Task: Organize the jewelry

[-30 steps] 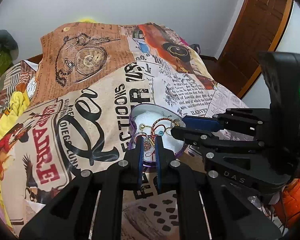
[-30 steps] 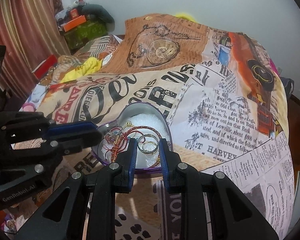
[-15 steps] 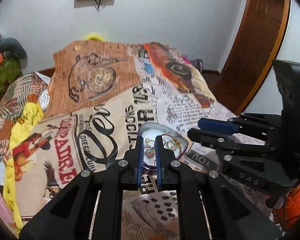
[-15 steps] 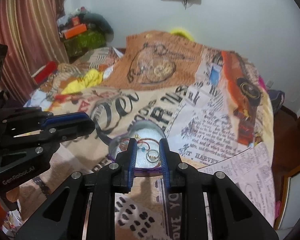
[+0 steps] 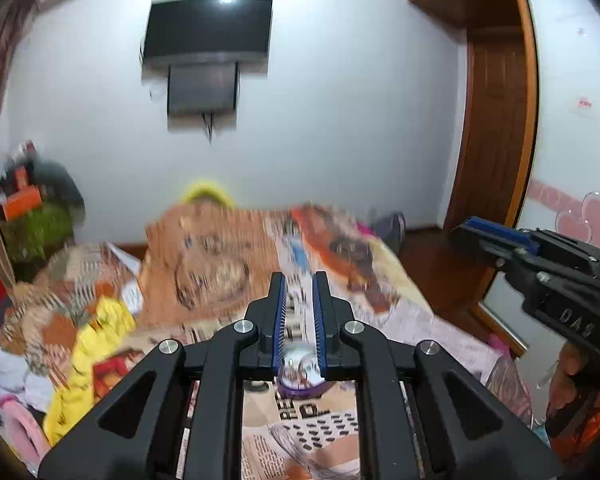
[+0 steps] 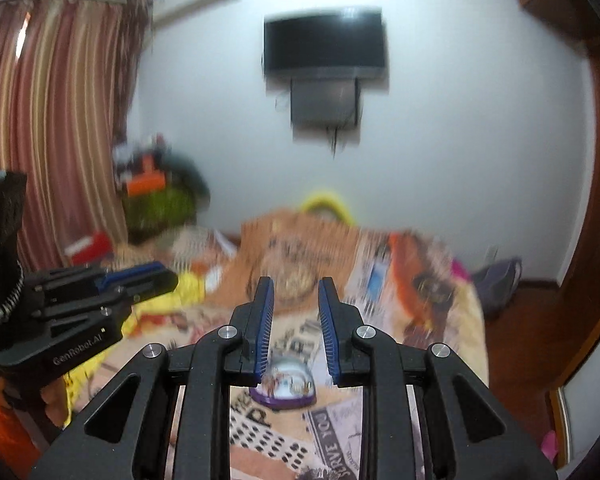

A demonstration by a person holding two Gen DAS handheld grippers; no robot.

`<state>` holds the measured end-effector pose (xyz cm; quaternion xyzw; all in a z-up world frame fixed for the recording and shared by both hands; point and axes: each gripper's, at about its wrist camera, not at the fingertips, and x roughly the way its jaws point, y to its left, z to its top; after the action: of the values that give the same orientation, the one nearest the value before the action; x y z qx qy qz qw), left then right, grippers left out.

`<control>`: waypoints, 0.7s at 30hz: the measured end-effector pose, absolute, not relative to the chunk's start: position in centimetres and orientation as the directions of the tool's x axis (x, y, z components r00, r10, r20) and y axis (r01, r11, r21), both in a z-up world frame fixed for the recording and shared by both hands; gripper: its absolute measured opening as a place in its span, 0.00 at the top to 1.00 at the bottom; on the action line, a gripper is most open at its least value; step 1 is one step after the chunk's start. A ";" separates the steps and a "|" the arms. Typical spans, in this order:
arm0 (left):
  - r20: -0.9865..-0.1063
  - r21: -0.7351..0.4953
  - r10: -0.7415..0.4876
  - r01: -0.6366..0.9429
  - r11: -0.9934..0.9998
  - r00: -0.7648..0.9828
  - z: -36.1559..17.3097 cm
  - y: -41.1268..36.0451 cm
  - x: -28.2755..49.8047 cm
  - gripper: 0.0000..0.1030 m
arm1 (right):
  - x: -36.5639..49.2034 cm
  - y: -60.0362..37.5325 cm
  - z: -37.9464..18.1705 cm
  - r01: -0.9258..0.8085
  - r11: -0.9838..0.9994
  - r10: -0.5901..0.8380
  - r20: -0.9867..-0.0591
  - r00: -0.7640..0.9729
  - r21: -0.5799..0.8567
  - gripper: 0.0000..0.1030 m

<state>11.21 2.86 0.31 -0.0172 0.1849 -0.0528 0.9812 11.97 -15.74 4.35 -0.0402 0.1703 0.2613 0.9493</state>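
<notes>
Both views heavily motion-blurred. Left gripper (image 5: 299,278): fingers parallel with a narrow gap between the blue ridged pads (image 5: 281,320), nothing held. Right gripper (image 6: 296,284): gap somewhat wider, also empty; its blue pads (image 6: 265,332) show clear air between them.

Jewelry tin (image 6: 284,386): purple-rimmed, white-lined, sits on the printed bedspread (image 6: 420,320) below and just beyond the right gripper's fingertips, seen through the gap between the fingers near their base. Small pieces of jewelry lie inside, too blurred to tell apart. In the left wrist view the same tin (image 5: 300,376) shows low between that gripper's fingers, partly hidden by the finger mounts. Neither gripper touches the tin.

Right gripper appears off to the right of the left one (image 5: 496,240), raised over the bed edge. Left gripper appears to the left of the right one (image 6: 140,280), at similar height.

Ahead of both claws, far side of bed: white wall with a mounted television (image 6: 324,46). Striped curtain (image 6: 56,128) far left of the right claw. Wooden door (image 5: 496,132) to the right of the left claw.
</notes>
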 end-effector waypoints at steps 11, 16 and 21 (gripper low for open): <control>-0.138 -0.024 -0.023 0.020 1.000 0.990 3.3 1.9 2.7 0.40 | 4.1 -17.8 6.4 -0.381 0.925 0.380 -0.127 0.916 0.015 0.28; -0.137 -0.054 -0.004 -0.003 0.999 0.991 2.6 2.3 1.7 0.13 | 2.7 -18.0 6.4 -0.282 0.959 0.281 -0.094 0.955 -0.001 0.05; -0.153 -0.052 0.008 -0.017 0.999 0.988 2.1 2.3 1.2 0.12 | 2.3 -18.1 6.4 -0.265 0.964 0.265 -0.089 0.960 0.008 0.00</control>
<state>1.16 2.29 2.11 -0.0266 0.0765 0.0063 0.9967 2.30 -18.06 6.40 -0.0022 0.0447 0.1338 0.9900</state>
